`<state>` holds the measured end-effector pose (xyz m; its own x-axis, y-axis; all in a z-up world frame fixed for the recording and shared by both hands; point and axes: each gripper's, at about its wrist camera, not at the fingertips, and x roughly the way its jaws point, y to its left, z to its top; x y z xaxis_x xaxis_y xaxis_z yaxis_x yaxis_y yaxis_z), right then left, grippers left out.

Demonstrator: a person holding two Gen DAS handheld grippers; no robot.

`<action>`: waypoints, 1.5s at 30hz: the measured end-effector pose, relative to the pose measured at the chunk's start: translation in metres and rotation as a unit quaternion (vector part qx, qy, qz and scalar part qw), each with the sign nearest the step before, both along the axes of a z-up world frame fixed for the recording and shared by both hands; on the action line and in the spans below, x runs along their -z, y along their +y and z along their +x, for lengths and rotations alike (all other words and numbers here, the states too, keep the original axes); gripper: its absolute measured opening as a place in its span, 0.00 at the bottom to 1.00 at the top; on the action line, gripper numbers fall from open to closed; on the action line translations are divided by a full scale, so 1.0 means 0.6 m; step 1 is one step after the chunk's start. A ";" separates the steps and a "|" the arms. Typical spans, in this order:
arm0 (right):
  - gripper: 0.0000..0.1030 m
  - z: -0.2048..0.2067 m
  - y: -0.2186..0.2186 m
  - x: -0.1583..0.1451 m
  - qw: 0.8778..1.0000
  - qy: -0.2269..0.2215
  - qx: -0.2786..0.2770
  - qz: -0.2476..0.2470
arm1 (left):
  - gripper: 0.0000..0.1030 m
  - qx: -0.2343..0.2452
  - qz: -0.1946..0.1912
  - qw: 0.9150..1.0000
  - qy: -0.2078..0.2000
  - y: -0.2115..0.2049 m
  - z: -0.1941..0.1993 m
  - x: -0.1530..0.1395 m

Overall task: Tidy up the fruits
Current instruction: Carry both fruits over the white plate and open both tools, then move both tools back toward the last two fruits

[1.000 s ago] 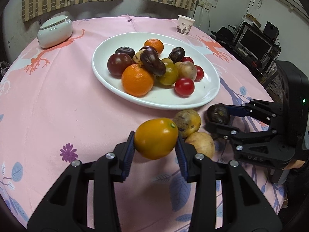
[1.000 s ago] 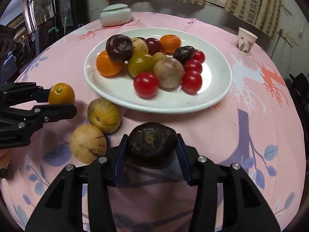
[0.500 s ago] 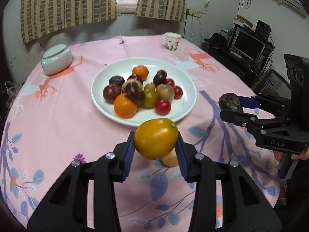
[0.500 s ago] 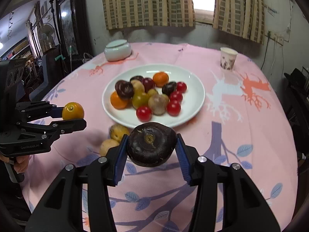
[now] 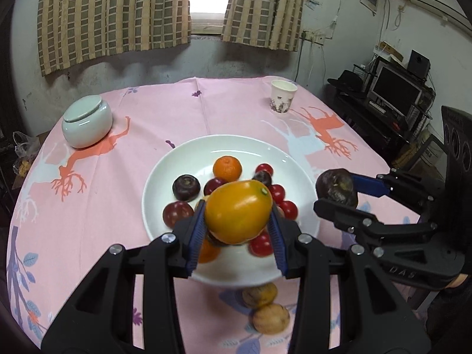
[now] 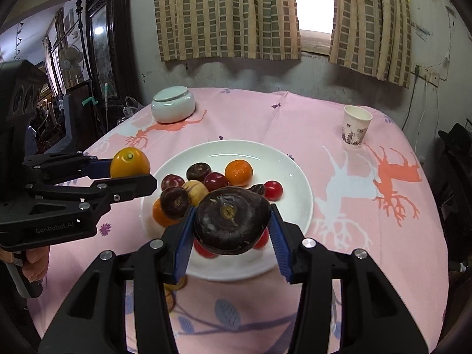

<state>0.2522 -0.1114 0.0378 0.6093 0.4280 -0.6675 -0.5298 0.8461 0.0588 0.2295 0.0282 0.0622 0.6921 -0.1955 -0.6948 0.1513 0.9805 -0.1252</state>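
Nearest in the left wrist view, the left gripper (image 5: 237, 231) is clamped on a yellow-orange fruit (image 5: 238, 211), its blue pads pressed against both flanks. In the right wrist view the right gripper (image 6: 231, 233) is likewise clamped on a dark purple fruit (image 6: 232, 220), wrinkled, with its stem scar facing the camera. Both fruits hang in the air above the near part of the white plate (image 5: 177, 162).

The step in hand looks like carrying the two fruits to the plate. To do it well, each should be lowered over a bare patch of white and not onto the pile, since round fruit dropped on round fruit will likely roll. The far rim and the right side of the plate look freest. The tongs should part only once the fruit rests, one hand at a time so the grippers do not collide.

On the pink tablecloth (image 5: 97, 194) just before the plate lie two tan fruits (image 5: 267, 309), plain in the left view but almost hidden behind a finger in the right view. The right view alone shows the person's hand (image 6: 35, 261) on the left gripper's handle.

Further off stand a pale lidded jar (image 5: 87, 121) and a paper cup (image 5: 282, 96); beyond them, checked curtains (image 5: 115, 14).
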 end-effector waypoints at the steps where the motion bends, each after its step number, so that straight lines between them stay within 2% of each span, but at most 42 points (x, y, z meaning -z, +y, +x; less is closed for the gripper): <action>1: 0.47 0.012 0.006 0.007 1.000 0.005 0.000 -0.002 | 0.40 -0.004 -0.001 1.000 0.005 0.003 0.014 0.007; 11: 0.48 0.092 0.047 0.063 0.999 0.033 0.000 -0.011 | 0.40 -0.025 -0.010 0.999 0.044 0.020 0.099 0.062; 14: 0.48 0.108 0.055 0.082 0.999 0.049 0.009 -0.017 | 0.58 -0.037 -0.009 0.999 0.038 0.022 0.106 0.062; 15: 0.48 0.110 0.054 0.085 0.998 0.053 0.013 -0.019 | 0.58 -0.040 -0.010 0.999 0.036 0.023 0.104 0.059; 20: 0.54 0.096 0.026 0.069 0.999 0.041 0.027 0.013 | 0.68 -0.047 -0.006 0.999 0.014 0.030 0.073 0.035; 23: 0.54 0.076 0.003 0.048 0.998 0.036 0.034 0.031 | 0.68 -0.040 -0.007 0.999 0.007 0.028 0.042 0.023; 28: 0.54 0.013 -0.029 0.034 0.999 0.034 0.028 0.022 | 0.71 -0.019 0.014 1.000 0.000 0.010 -0.031 0.018; 30: 0.55 -0.014 -0.043 0.034 0.999 0.037 0.030 0.026 | 0.74 -0.015 0.015 1.000 0.000 0.006 -0.059 0.023; 32: 0.63 -0.038 -0.058 0.036 0.998 0.040 0.037 0.035 | 0.74 -0.013 0.016 1.000 0.009 0.000 -0.084 0.036; 38: 0.63 -0.083 -0.076 0.047 0.996 0.053 0.048 0.057 | 0.74 -0.009 0.025 0.999 0.039 -0.020 -0.135 0.084; 45: 0.63 -0.099 -0.073 0.065 0.994 0.065 0.027 0.077 | 0.74 -0.010 0.031 0.998 0.060 -0.041 -0.161 0.116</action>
